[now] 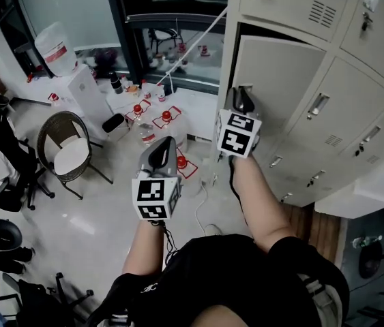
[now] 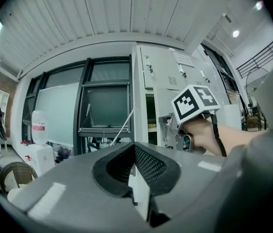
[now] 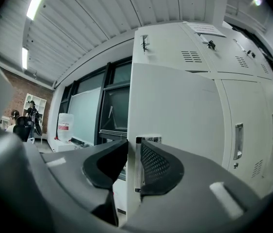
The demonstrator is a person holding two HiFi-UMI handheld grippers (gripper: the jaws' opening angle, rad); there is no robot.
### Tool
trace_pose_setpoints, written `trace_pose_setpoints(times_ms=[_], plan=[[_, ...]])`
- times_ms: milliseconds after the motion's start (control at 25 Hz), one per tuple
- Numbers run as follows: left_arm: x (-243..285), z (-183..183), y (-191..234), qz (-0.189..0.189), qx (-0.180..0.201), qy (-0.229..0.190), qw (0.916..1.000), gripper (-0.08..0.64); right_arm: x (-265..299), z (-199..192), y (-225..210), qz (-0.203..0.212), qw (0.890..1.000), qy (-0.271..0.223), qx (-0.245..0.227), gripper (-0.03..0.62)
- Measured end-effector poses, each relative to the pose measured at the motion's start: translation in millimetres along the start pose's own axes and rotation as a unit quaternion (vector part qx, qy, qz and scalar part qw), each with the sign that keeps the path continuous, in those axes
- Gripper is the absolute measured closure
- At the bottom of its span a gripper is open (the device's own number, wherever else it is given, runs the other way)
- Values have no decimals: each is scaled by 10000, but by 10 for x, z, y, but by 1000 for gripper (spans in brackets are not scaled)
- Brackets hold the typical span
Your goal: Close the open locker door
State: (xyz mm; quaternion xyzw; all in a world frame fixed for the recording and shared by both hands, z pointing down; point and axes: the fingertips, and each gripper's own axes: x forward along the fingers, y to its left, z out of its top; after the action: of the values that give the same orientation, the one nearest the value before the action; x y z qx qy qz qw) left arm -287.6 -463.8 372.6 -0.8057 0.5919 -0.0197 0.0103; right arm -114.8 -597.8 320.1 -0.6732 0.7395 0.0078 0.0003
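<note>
The open locker door is a pale grey panel swung part-way out from the dark compartment in the locker bank. My right gripper points level at the door's free edge, with the edge and its metal latch plate between the jaws. In the right gripper view the door fills the middle, and my right gripper has both pads against the edge. My left gripper hangs in the air left of the lockers, shut and holding nothing. In its own view the left gripper faces the open compartment.
Closed lockers with handles run to the right of the door. On the floor to the left are a wicker chair, red-capped bottles, a water jug on a white box, and loose cables. A dark window lies behind.
</note>
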Motion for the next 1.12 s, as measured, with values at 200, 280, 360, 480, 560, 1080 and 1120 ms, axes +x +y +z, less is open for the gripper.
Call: trace_pose_setpoints(times_ms=[200, 280, 360, 480, 560, 1080, 1120], plan=[[85, -1, 181, 157, 4, -21, 9999, 559, 315, -53, -138, -226, 9995, 130, 183, 554], [136, -20, 239, 208, 8, 15, 9998, 559, 466, -73, -184, -182, 9996, 142, 151, 554], [199, -42, 283, 257, -8, 53, 9997, 560, 607, -66, -204, -106, 9998, 139, 109, 554], [300, -52, 333, 318, 30, 71, 9995, 560, 784, -59, -245, -32, 9997, 163, 197, 554], [367, -48, 360, 348, 51, 76, 9994, 559, 878, -59, -282, -34, 9996, 156, 216, 554], [706, -54, 305, 266, 88, 83, 9996, 559, 832, -32, -275, 279, 9994, -98, 151, 578], [730, -54, 277, 228, 99, 76, 9997, 559, 762, -19, -267, 336, 9992, -171, 109, 578]])
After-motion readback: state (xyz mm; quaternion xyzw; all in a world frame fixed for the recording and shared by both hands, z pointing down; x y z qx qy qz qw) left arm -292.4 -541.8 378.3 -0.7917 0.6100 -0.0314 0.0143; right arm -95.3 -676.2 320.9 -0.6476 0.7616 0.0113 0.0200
